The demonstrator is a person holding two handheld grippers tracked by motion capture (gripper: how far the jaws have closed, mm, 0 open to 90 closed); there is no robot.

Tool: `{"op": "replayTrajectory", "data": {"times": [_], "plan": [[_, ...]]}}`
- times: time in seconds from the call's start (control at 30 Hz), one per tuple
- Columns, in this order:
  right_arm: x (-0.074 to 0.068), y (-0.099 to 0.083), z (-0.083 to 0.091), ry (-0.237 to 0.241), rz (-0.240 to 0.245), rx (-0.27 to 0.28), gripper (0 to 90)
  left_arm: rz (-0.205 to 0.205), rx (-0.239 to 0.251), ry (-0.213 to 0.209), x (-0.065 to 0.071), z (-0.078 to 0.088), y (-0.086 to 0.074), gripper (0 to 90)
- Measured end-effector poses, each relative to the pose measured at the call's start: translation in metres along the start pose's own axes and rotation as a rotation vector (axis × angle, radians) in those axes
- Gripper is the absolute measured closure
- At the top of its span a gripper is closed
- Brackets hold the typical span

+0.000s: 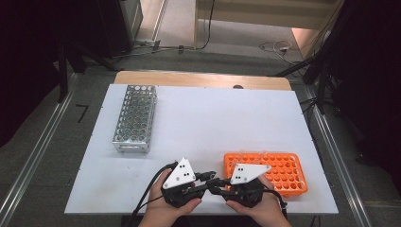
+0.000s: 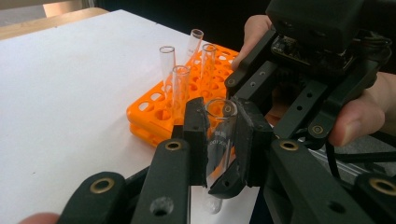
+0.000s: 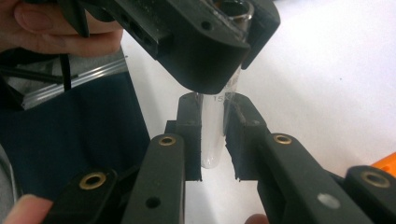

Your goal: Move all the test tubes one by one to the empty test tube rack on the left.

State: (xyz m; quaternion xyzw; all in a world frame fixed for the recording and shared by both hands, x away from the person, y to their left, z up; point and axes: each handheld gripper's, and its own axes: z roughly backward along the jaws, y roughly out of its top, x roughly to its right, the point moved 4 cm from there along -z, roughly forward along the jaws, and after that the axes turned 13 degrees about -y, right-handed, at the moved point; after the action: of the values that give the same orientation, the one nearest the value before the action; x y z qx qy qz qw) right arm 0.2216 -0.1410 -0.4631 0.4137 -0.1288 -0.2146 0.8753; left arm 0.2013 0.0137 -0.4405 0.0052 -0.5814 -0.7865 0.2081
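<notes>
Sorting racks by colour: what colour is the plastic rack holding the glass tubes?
Orange plastic rack, clearest in the left gripper view.

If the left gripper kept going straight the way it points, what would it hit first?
Probably the right gripper, right ahead and clamped on the same test tube the left gripper holds. Past it stands the orange rack, though depth is unclear.

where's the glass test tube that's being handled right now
The test tube is clamped between both grippers, left gripper near its rim and right gripper lower down, over the table's near edge, just left of the orange rack.
</notes>
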Motion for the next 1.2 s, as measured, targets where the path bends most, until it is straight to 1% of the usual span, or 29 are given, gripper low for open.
{"op": "replayTrajectory", "data": {"times": [0.07, 0.1, 0.13, 0.17, 0.23, 0.27, 0.3, 0.33, 0.37, 0.47, 0.5, 0.53, 0.6, 0.73, 0.8, 0.97, 1.03, 1.1, 1.2], "plan": [[0.0, 0.0, 0.0, 0.0, -0.007, -0.001, 71.9, 0.005, 0.005, 0.001, -0.001, 0.002, 0.001, 74.8], [0.001, -0.001, 0.001, 0.0, -0.017, 0.001, 65.7, -0.001, 0.007, 0.011, -0.001, 0.004, 0.001, 74.8], [0.002, -0.001, 0.002, -0.004, -0.022, 0.007, 63.5, 0.001, 0.02, 0.026, -0.003, 0.009, 0.003, 74.7], [0.003, -0.001, 0.004, -0.001, -0.027, 0.015, 60.7, 0.001, 0.02, 0.026, -0.003, 0.009, 0.003, 74.8], [0.007, -0.001, 0.009, -0.017, -0.043, 0.044, 53.7, 0.003, 0.036, 0.047, -0.008, 0.018, 0.005, 74.8], [0.009, 0.0, 0.012, -0.02, -0.052, 0.058, 50.4, 0.0, 0.036, 0.057, -0.009, 0.021, 0.005, 74.8], [0.011, 0.0, 0.015, -0.025, -0.061, 0.075, 46.8, 0.0, 0.036, 0.057, -0.009, 0.021, 0.005, 74.8], [0.014, 0.0, 0.018, -0.039, -0.069, 0.083, 43.3, 0.003, 0.043, 0.075, -0.012, 0.026, 0.005, 74.8], [0.014, 0.0, 0.018, -0.039, -0.069, 0.083, 43.3, 0.003, 0.043, 0.075, -0.012, 0.026, 0.005, 74.9], [0.023, -0.001, 0.026, -0.059, -0.094, 0.107, 34.4, 0.01, 0.054, 0.097, -0.017, 0.035, 0.006, 74.8], [0.029, -0.002, 0.032, -0.076, -0.109, 0.125, 29.1, 0.013, 0.058, 0.106, -0.02, 0.039, 0.007, 74.9], [0.029, -0.002, 0.032, -0.076, -0.109, 0.125, 29.1, 0.015, 0.064, 0.107, -0.021, 0.041, 0.007, 74.9], [0.034, -0.003, 0.038, -0.096, -0.126, 0.139, 23.8, 0.017, 0.071, 0.128, -0.026, 0.047, 0.008, 74.9], [0.041, -0.007, 0.047, -0.119, -0.135, 0.16, 15.4, 0.022, 0.095, 0.168, -0.039, 0.06, 0.013, 74.9], [0.045, -0.01, 0.053, -0.132, -0.156, 0.167, 12.3, 0.021, 0.1, 0.187, -0.046, 0.067, 0.017, 74.9], [0.059, -0.018, 0.064, -0.168, -0.187, 0.182, 1.2, 0.028, 0.128, 0.234, -0.065, 0.082, 0.026, 74.9], [0.064, -0.02, 0.067, -0.179, -0.192, 0.186, 0.0, 0.028, 0.133, 0.249, -0.073, 0.086, 0.027, 74.9], [0.068, -0.024, 0.071, -0.198, -0.2, 0.191, 0.0, 0.027, 0.134, 0.277, -0.083, 0.092, 0.029, 74.9], [0.075, -0.028, 0.077, -0.212, -0.209, 0.202, 0.0, 0.03, 0.139, 0.309, -0.096, 0.1, 0.029, 74.9]]}}
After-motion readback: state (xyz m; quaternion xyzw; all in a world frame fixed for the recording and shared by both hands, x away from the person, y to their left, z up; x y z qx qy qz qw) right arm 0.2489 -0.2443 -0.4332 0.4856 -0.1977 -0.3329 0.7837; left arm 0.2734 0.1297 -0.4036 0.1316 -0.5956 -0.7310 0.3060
